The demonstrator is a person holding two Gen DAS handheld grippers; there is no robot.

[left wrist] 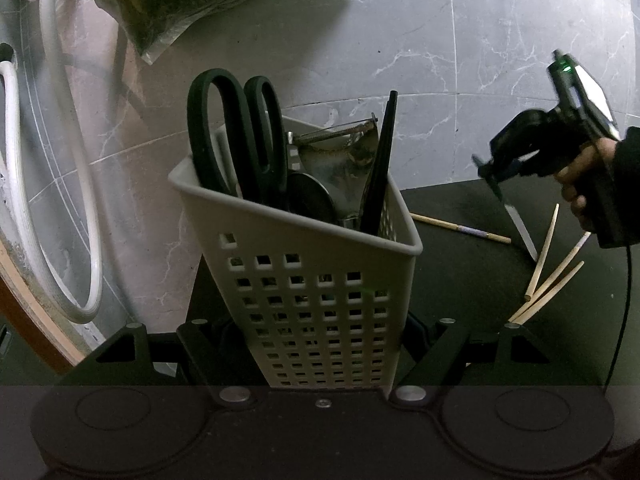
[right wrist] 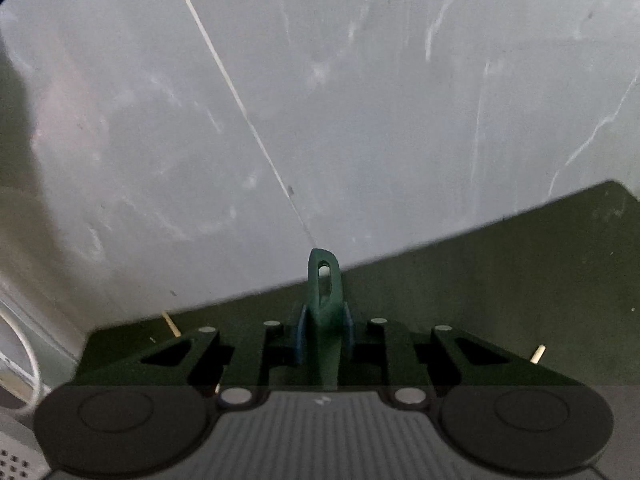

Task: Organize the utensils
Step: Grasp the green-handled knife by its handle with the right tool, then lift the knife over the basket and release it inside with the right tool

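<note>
The left tool (left wrist: 320, 356) clamps a grey perforated caddy (left wrist: 304, 272) already holding scissors (left wrist: 236, 136) and other utensils. The right tool (left wrist: 490, 168) grips a knife (left wrist: 520, 228) by its green handle, above the dark counter (left wrist: 460, 272). Several chopsticks (left wrist: 548, 280) remain loose there.

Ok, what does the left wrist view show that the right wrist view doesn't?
Left wrist only: the basket with scissors, clamped by the left gripper, and the knife's white blade. Right wrist only: the handle's holed end between blue pads. Both: right gripper, black table, marble floor, chopsticks.
</note>
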